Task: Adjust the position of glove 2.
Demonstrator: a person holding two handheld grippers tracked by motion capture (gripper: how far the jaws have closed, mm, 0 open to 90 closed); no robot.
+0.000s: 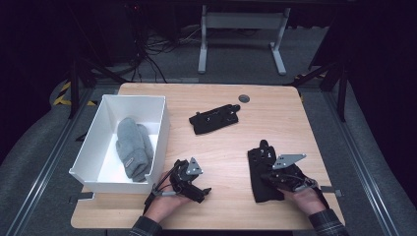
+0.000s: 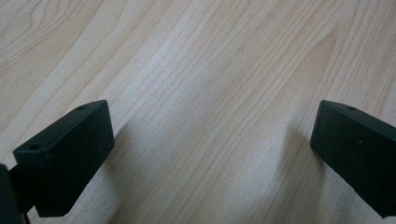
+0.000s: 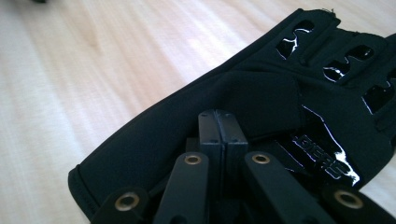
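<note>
Right gripper [image 3: 222, 123] pinched shut on black fingerless glove [image 3: 261, 100] near table's [image 1: 231, 206] front right edge: soft, light, limp; best grabbed by cuff fabric.

The right hand-held gripper [image 1: 275, 178] sits on the near glove [image 1: 262, 172], its jaws together over the fabric, and that glove lies on the table [image 1: 275, 113] at its near right. Beyond it and a little to its left lies a second glove [image 1: 215, 118], well apart. The left hand-held gripper [image 1: 194, 189] rests on bare table to its left, with the bin [image 1: 98, 120] just beyond that, a mitten [image 1: 134, 147] lying inside it.
</note>
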